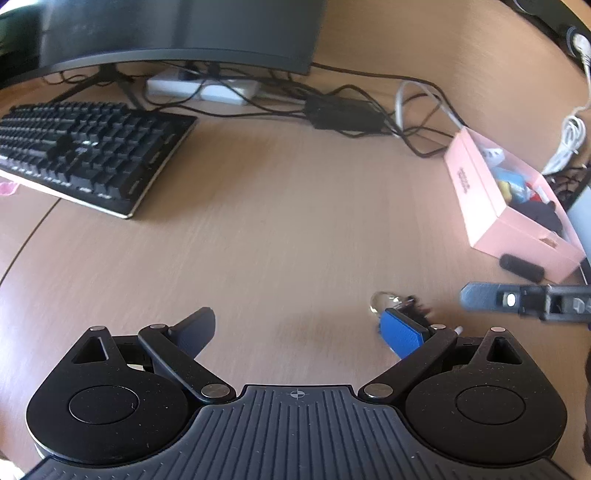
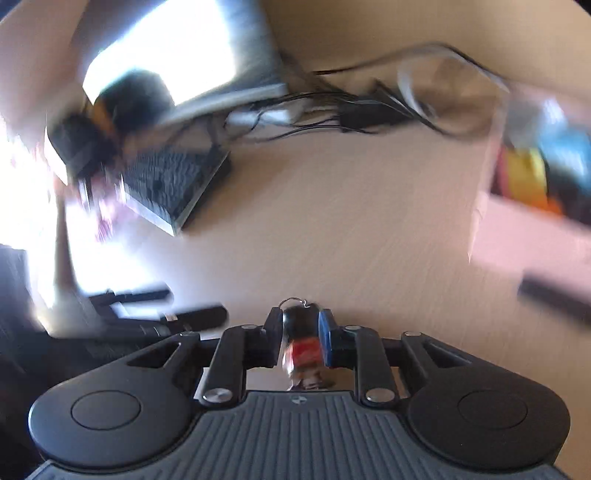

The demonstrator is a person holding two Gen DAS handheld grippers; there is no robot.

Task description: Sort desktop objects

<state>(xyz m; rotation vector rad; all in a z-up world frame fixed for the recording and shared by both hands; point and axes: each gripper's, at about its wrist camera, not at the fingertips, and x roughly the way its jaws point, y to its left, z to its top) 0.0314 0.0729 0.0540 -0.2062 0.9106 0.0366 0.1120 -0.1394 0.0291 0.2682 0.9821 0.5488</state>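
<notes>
- Keyring charm, a small dark figure with a red middle and a silver metal ring (image 2: pixel 301 341), sits clamped between the two fingers of the right gripper (image 2: pixel 301 332), its ring poking out past the fingertips.
- Right gripper's fingers are drawn in close, pads pressing the charm on both sides; it points down at a slant over the pale wood-grain desk (image 2: pixel 351 229), and its view is heavily blurred.
- Left gripper (image 1: pixel 306 332) is spread wide with nothing between the fingers, also tilted down toward the desk.
- In the left wrist view, a blue-padded fingertip (image 1: pixel 400 332) shows just beyond the left gripper's right finger, with a silver ring and a dark shape beside it; whether this is the same charm I cannot tell.
- Ahead and to the right of both grippers stands an open pink cardboard box (image 1: pixel 480 199) holding blue, yellow and black items.
- A short black cylinder-like object (image 1: pixel 521 267) lies on the desk against the box's near end.
- Ahead and to the left of the left gripper lies a black keyboard (image 1: pixel 88 147), with a dark monitor (image 1: pixel 177 29) behind it.
- A tangle of black cables (image 1: pixel 332 107) runs along the far desk.
</notes>
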